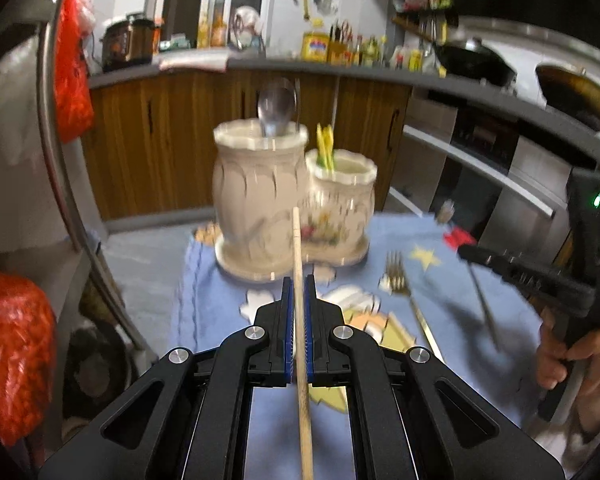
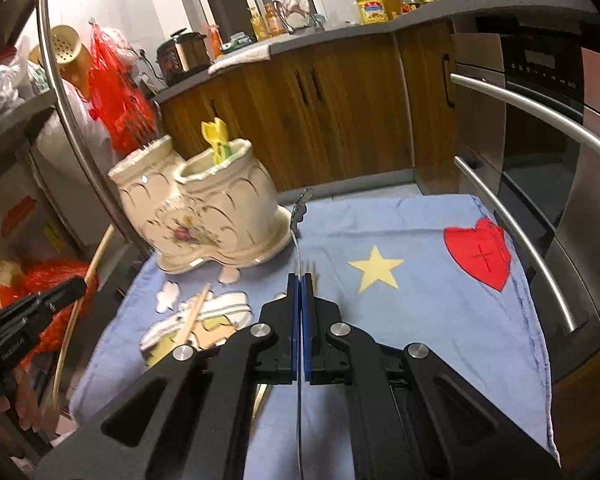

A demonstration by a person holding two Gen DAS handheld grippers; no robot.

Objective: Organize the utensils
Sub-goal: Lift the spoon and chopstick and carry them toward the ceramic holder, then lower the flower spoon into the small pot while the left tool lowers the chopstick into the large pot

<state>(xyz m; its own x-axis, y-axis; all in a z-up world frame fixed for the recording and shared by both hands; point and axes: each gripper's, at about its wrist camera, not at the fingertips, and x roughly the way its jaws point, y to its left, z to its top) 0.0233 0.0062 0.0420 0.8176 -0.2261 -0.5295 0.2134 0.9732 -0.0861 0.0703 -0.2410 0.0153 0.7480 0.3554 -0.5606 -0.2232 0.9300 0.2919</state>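
Observation:
A cream ceramic double holder (image 1: pixel 284 196) stands on the blue cloth (image 1: pixel 460 312); it also shows in the right wrist view (image 2: pixel 204 216). A metal spoon (image 1: pixel 277 106) stands in its tall pot and yellow utensils (image 1: pixel 325 146) in the short pot. My left gripper (image 1: pixel 298 282) is shut on a wooden chopstick (image 1: pixel 300 320), held above the cloth and pointing at the holder. My right gripper (image 2: pixel 300 280) is shut on a thin metal utensil (image 2: pixel 299 220), seen edge-on. A gold fork (image 1: pixel 400 280) lies on the cloth. Another wooden chopstick (image 2: pixel 194 314) lies on the cloth.
Wooden cabinets (image 2: pixel 340 112) and a grey counter (image 1: pixel 340 68) with bottles and a cooker stand behind. Steel oven handles (image 2: pixel 540 128) curve at the right. Red plastic bags (image 1: pixel 12 356) hang and sit at the left by a chrome rail (image 1: pixel 56 140).

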